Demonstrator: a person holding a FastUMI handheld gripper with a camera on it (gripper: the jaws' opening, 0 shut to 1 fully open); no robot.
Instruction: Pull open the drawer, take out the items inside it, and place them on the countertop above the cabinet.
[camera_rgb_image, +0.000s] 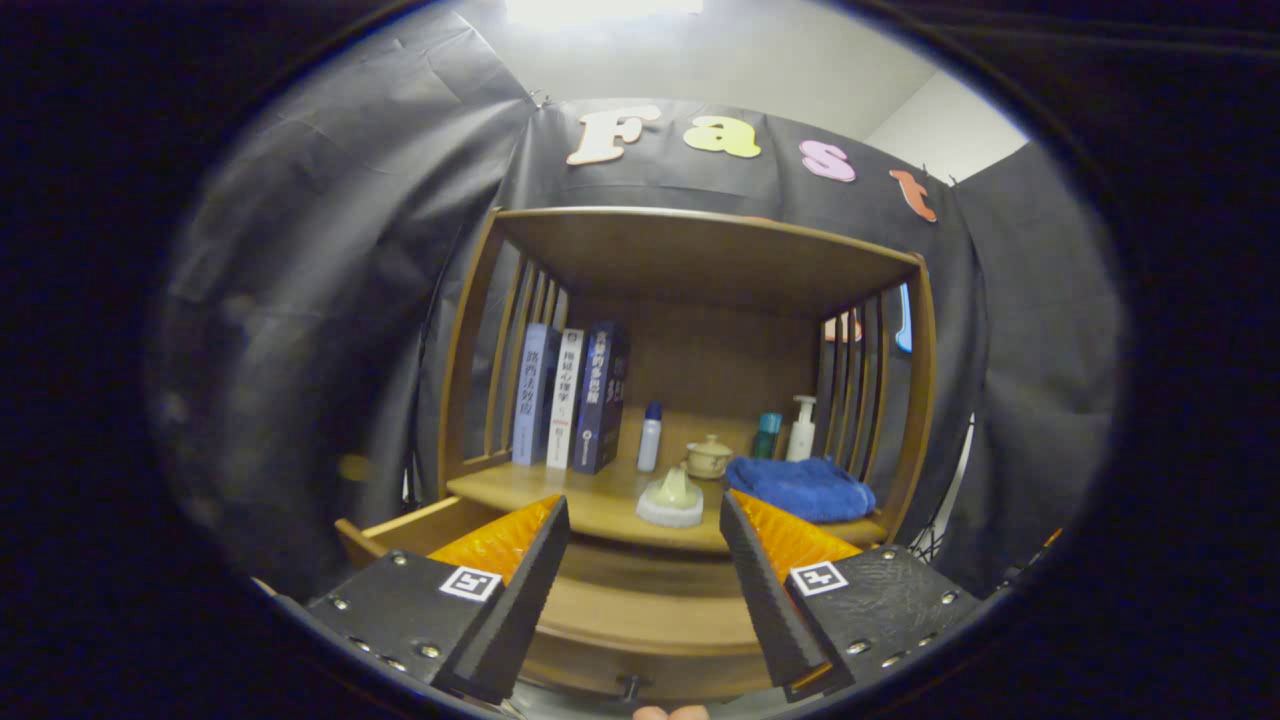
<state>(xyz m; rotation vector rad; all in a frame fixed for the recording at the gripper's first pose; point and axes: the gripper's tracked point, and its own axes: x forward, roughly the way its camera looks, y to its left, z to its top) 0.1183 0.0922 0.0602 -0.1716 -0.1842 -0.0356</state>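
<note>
With the drawer (640, 610) at lower centre pulled out, the gripper (645, 580) hangs spread and empty, contents apparently still untaken.

We're losing most of the drawer's (640, 610) inside behind the spread tool (645, 545) fingers, so its contents aren't showing.

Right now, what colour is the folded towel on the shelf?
Blue. The towel shows best in the gripper view, beyond the open fingers.

Claw (645, 545) fingers apart, empty
</note>
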